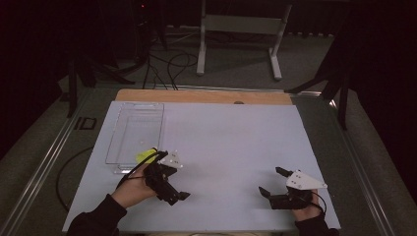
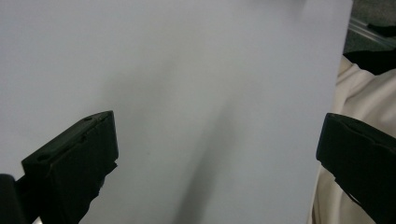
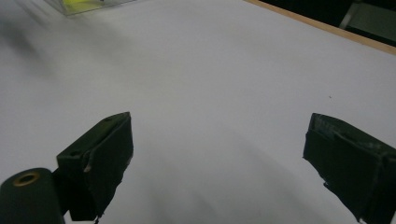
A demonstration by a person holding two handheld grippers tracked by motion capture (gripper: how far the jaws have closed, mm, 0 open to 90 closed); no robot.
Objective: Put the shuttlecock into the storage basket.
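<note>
Fingers of left gripper [image 1: 173, 195] and right gripper [image 1: 271, 181] spread wide, empty, over unmarked white sheet [image 1: 231, 142].

The high view looks forward and down over the whole white desk [image 1: 221, 147] from its near edge. Both gripper views skim close above that same surface — the right one faces the far-left corner's clear tray [image 3: 84, 4].

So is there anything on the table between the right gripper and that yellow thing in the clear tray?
Nothing visible. Bare white table surface lies between the open right gripper and the clear tray holding the yellow thing. The left gripper sits just beside that tray's near end.
</note>
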